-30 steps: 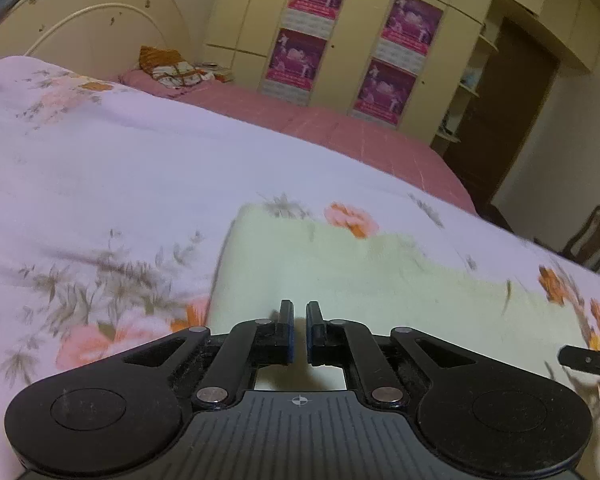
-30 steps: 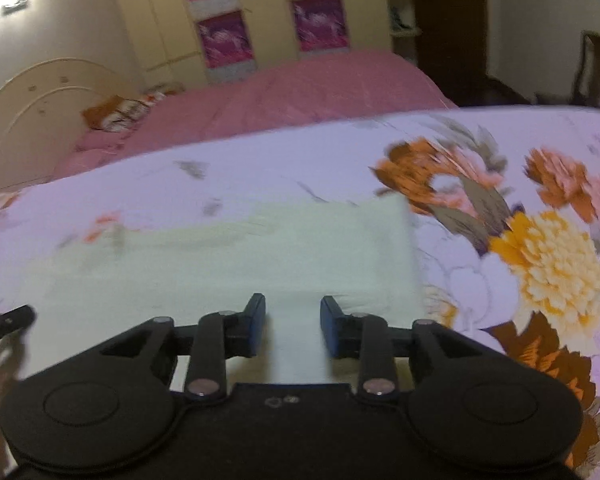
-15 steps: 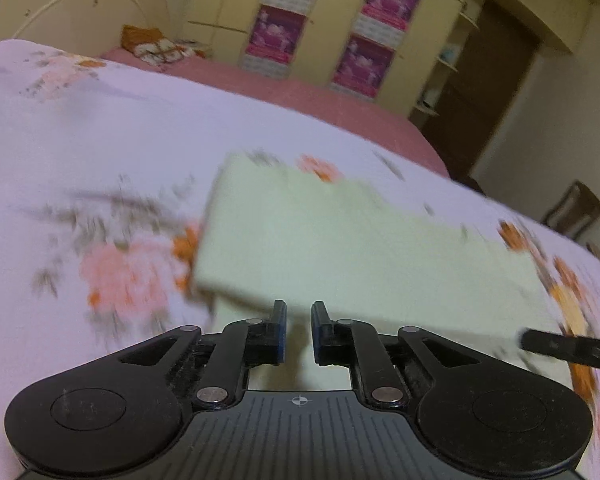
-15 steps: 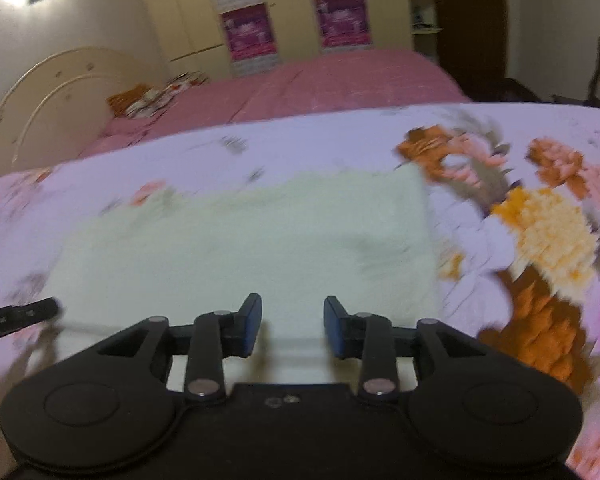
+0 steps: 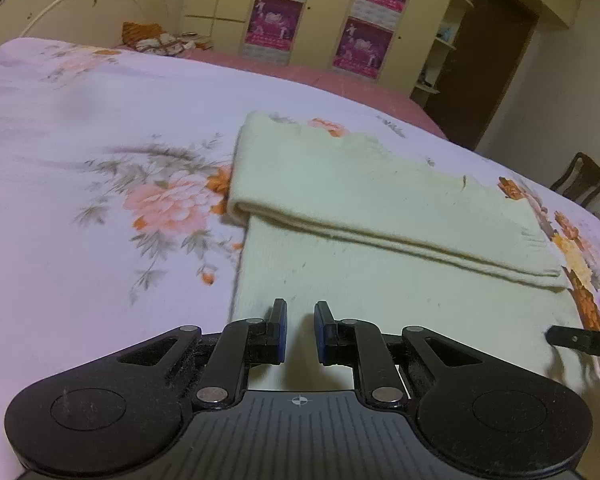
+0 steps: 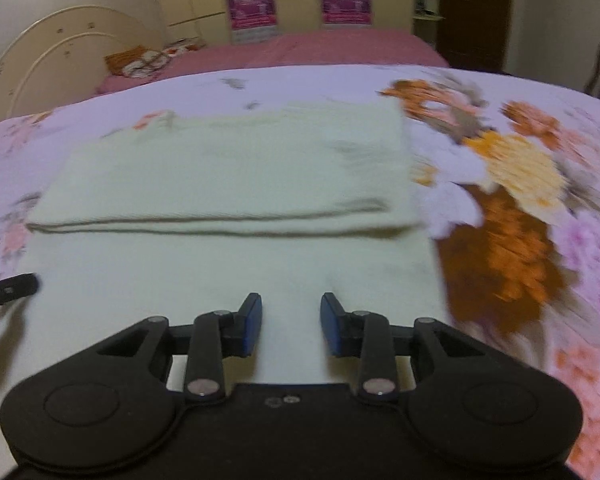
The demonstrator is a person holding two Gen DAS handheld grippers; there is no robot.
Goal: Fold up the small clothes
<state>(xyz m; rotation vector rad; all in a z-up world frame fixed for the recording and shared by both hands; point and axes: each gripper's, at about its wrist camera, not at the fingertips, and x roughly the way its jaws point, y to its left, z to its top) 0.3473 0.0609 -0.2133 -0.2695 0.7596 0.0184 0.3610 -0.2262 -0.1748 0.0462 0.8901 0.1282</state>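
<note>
A cream cloth [image 5: 360, 184] lies flat on the floral bedspread [image 5: 100, 152], its far half folded back over the near half. The fold's loose edge [image 5: 400, 246] runs across the middle of the left wrist view. My left gripper [image 5: 300, 308] hovers over the single near layer by the cloth's left side, jaws slightly apart with nothing between them. In the right wrist view the same cloth [image 6: 228, 168] shows, blurred. My right gripper [image 6: 291, 300] stands open and empty above the near layer, toward the cloth's right side. Each gripper's finger tip shows at the other view's edge.
The bedspread [image 6: 520, 160] covers the bed on all sides of the cloth. Behind it are a pink bed [image 5: 300, 76], a cream headboard [image 5: 80, 4], a wardrobe with posters [image 5: 320, 12], a dark door [image 5: 492, 64] and a chair [image 5: 580, 176].
Both grippers have drawn back toward the cloth's near edge, so the folded flap and its loose edge now lie farther ahead. The left jaws have parted a little.
</note>
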